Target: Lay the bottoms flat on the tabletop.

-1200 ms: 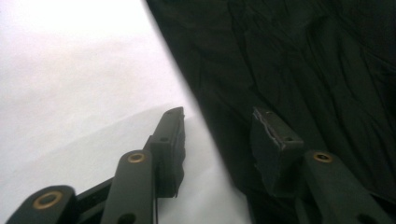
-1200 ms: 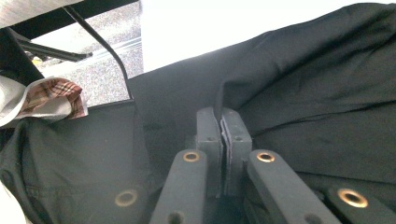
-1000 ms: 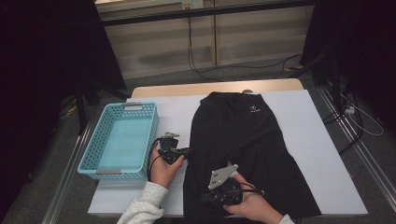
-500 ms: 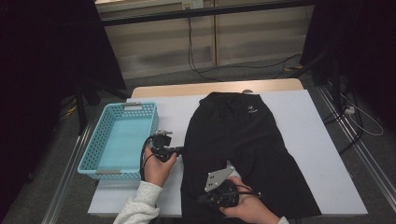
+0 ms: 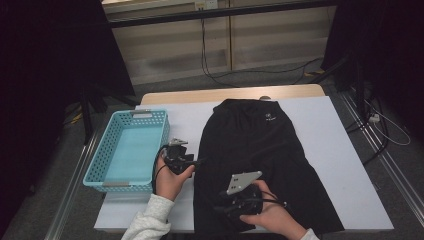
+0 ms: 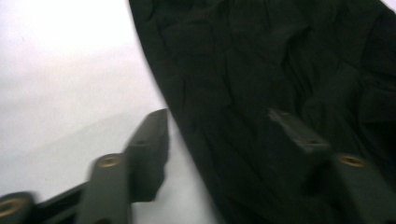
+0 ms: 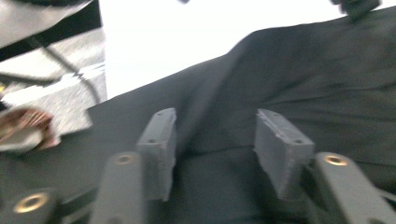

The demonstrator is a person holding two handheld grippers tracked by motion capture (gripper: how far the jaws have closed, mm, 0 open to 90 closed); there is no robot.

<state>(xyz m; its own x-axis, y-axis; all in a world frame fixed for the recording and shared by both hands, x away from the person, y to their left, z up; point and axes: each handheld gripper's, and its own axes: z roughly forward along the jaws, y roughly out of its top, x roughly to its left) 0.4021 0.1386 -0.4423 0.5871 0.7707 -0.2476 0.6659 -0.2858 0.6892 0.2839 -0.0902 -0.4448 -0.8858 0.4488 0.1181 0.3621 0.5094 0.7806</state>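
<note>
A black garment [image 5: 260,165] is spread flat on the white table [image 5: 345,150], with its collar end toward the far edge and its lower part near the person's side. The left gripper [image 5: 196,162] is held at the garment's left edge; in the left gripper view its jaws have just been opening and stand apart, one over the bare table and the other over the dark cloth [image 6: 280,70], with nothing pinched. The right gripper [image 5: 224,208] is held over the garment's lower part; its jaws have also just been opening, and cloth [image 7: 299,70] lies slack between them, ungripped. A light blue basket [image 5: 100,165] stands at the table's left side, just beside the left gripper.
</note>
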